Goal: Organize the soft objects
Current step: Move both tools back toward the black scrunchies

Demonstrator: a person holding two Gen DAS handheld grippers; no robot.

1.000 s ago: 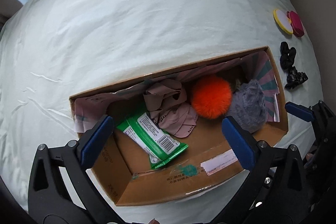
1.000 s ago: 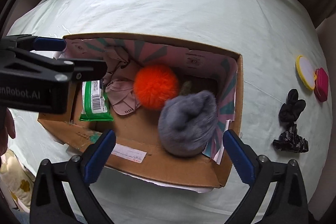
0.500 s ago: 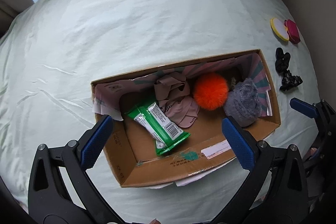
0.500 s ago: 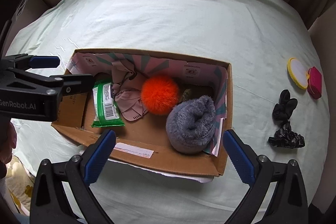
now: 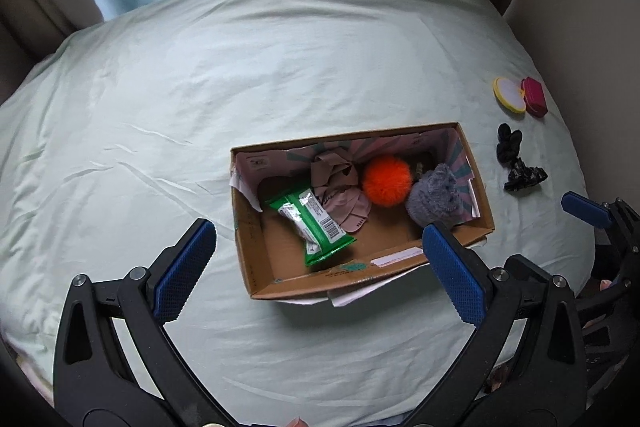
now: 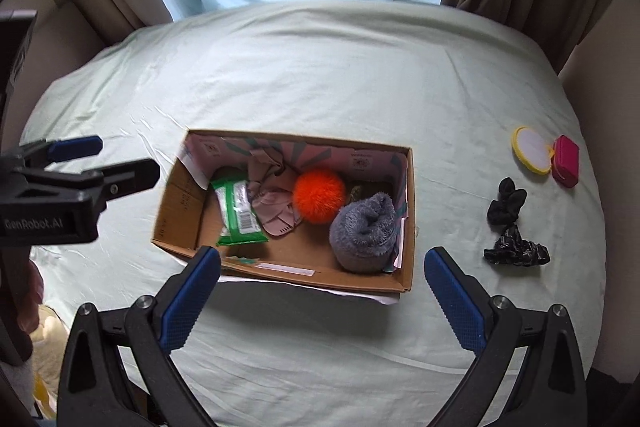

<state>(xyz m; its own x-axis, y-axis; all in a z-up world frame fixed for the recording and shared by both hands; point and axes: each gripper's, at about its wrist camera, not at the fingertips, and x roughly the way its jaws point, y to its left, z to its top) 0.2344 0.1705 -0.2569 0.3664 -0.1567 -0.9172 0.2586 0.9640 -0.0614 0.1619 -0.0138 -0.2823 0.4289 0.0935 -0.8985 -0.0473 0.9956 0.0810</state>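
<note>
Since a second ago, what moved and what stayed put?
Both the left hand-held gripper and right hand-held gripper pulled back from the cardboard box, still open and empty. The fluffy orange pompom and grey fuzzy sock roll stayed inside.

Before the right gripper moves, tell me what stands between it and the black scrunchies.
Nothing visible does. The right gripper is open and empty; the black scrunchies lie on bare sheet, right of the cardboard box.
</note>
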